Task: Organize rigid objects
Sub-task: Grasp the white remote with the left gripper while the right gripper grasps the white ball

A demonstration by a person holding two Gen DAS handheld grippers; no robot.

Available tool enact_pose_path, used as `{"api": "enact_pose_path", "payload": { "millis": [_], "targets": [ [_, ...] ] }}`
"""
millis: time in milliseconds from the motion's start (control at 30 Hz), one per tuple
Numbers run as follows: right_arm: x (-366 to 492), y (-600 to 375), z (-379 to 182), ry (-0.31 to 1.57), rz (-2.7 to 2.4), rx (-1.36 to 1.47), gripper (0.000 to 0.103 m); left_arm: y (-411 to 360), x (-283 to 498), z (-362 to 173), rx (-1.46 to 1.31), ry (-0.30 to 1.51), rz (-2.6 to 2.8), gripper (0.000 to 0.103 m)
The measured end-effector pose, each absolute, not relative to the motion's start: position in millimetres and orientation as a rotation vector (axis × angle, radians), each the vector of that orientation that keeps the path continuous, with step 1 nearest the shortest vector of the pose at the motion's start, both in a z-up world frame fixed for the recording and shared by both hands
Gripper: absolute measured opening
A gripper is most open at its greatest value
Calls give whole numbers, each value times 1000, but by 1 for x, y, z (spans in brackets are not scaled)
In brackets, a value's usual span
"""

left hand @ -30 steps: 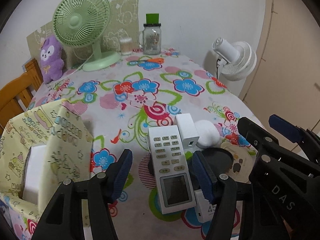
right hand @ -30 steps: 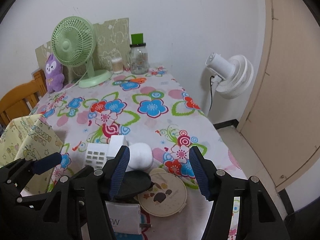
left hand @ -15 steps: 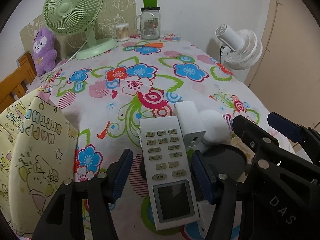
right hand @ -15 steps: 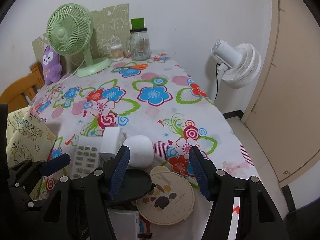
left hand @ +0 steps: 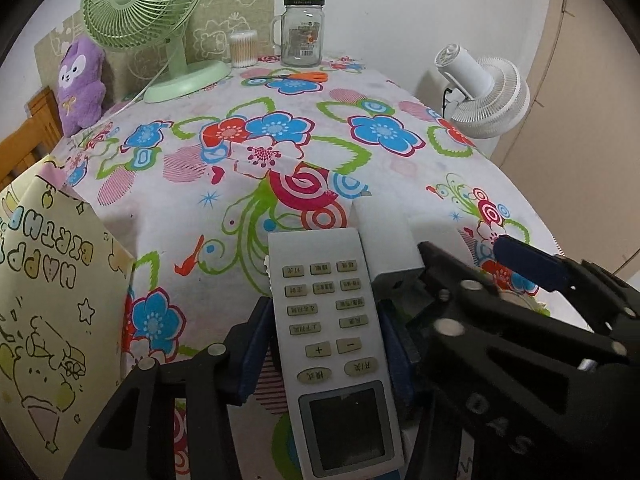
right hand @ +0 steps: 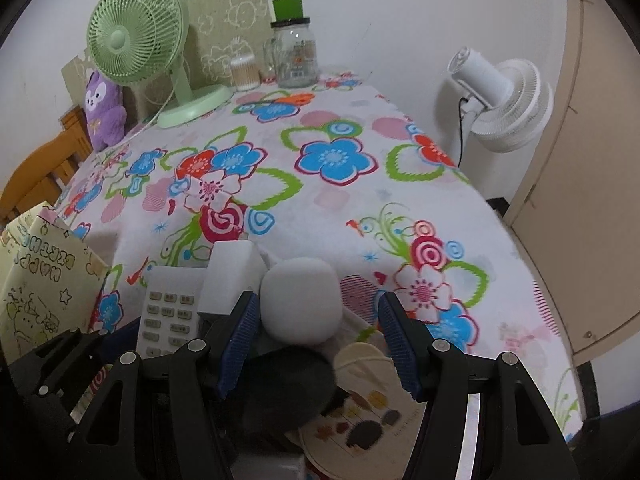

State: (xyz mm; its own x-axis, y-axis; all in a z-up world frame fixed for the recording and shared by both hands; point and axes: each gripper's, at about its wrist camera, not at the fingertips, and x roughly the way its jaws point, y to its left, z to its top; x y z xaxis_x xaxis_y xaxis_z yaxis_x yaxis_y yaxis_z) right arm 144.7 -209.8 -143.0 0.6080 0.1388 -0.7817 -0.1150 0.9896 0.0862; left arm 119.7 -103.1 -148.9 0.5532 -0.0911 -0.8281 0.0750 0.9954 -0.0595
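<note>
Flowery surface [left hand: 280,128] is bare through the middle. Left gripper [left hand: 326,354] jaws have been closing and now hug the remote [left hand: 332,344]. Only the right view shows the white puck [right hand: 302,302] between right gripper's [right hand: 316,344] spread jaws, near the surface's edge.

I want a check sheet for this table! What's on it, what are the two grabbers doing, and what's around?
Surface: table with flowered cloth, mostly bare in the middle.
Job's things: white remote, white box, rounded white block, dark round object, round illustrated lid, clustered at near edge.
Clutter: green fan, purple plush, jar, cotton swabs, scissors, birthday bag.
Grippers: left gripper has been closing, pads at the remote's sides; right gripper open over the rounded block.
Cables: green fan's cord; white fan's cord.
Surroundings: white fan, wooden chair, wall.
</note>
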Motion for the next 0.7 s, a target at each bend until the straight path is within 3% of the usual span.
{"api": "enact_pose_path", "payload": {
  "millis": [267,333,433,700],
  "targets": [
    [160,-203,-158,958,150,54,66,-98,124,-151,-15,973,-91,60],
    [161,-202,-158,951,149,47,65,-97,124,-152,-18,967,-94,57],
    [161,-202,-158,943,139,35,51,-97,124,-152,-18,961,-97,52],
    [157,-204,-155,927,135,59,50,-96,120,-148,-19,953,-95,46]
  ]
}}
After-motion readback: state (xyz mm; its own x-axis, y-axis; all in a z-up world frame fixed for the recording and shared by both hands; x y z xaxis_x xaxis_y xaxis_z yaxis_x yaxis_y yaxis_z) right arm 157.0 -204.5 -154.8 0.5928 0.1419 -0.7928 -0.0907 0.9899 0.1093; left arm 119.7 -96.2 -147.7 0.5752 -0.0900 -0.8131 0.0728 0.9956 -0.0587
